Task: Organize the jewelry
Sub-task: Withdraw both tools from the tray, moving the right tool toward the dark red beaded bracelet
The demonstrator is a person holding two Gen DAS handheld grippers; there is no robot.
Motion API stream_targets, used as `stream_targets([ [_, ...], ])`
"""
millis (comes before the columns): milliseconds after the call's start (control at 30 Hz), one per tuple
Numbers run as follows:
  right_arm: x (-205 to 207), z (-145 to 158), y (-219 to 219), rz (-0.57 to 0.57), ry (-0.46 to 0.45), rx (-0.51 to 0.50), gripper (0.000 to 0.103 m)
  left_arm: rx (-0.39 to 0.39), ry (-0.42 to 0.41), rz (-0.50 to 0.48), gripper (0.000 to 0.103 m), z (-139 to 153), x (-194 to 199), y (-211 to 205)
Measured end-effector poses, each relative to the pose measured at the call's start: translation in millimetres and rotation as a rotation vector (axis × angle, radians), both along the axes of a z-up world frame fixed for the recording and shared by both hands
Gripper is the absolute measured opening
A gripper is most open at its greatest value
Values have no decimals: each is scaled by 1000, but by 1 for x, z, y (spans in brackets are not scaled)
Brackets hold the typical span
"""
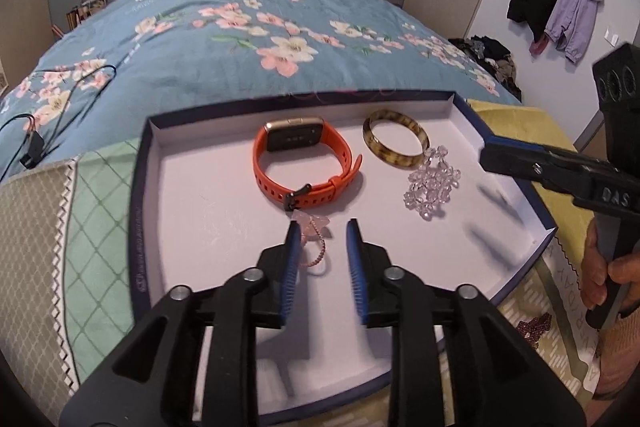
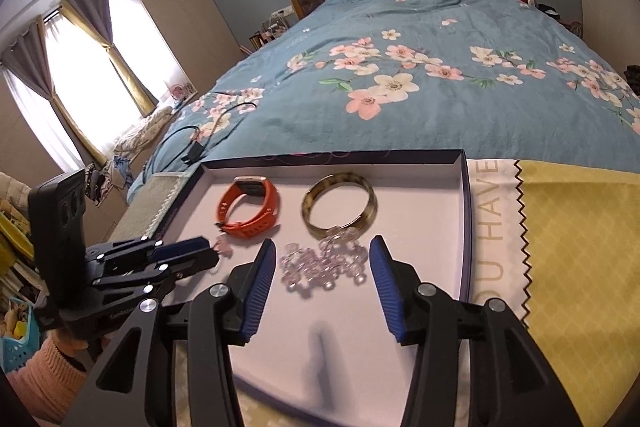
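A shallow white tray [image 1: 138, 227] with a navy rim lies on the cloth at the foot of the bed. In it are an orange watch [image 1: 304, 163], a tortoiseshell bangle [image 1: 396, 139] and a heap of clear crystal beads [image 1: 432, 187]. A pink bead bracelet [image 1: 314, 239] with a charm lies between the fingers of my left gripper [image 1: 323, 227], close to the left finger; the jaws stand apart. My right gripper [image 2: 322, 243] is open low over the tray [image 2: 466, 227], with the crystal beads [image 2: 324, 263] just ahead between its fingertips, near the bangle [image 2: 340, 205].
A dark red bead piece [image 1: 534, 331] lies on the yellow cloth [image 2: 568, 247] to the right of the tray. Behind the tray spreads the blue floral quilt [image 1: 240, 27], with a black cable [image 1: 36, 143] on it at the left. Each gripper's tip shows in the other's view.
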State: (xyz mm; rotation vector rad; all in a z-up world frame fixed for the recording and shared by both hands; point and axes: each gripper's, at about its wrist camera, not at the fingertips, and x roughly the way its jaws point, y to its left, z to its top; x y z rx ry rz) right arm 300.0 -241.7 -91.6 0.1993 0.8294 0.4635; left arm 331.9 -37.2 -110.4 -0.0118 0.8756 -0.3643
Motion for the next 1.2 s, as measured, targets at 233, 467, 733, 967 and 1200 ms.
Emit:
stream_targets([
  [233,-44,19,1,61,-74,-8,51,3,-116,30,38,29,-34,14],
  [467,-85,11,2,119,-78,-78,51,9,-164,10,40,39,-81,25],
  [733,-115,-17,-14,98,-11,-91,48,-25,-114,2,41,20,-125,39],
  [967,-127,-29,-21,88,20,-80,44,-45,-69,-25,41,4,-151,44],
  [1200,-132,-38,-23,77,44,-80,40,-7,-54,-77,41,-3,-171,36],
])
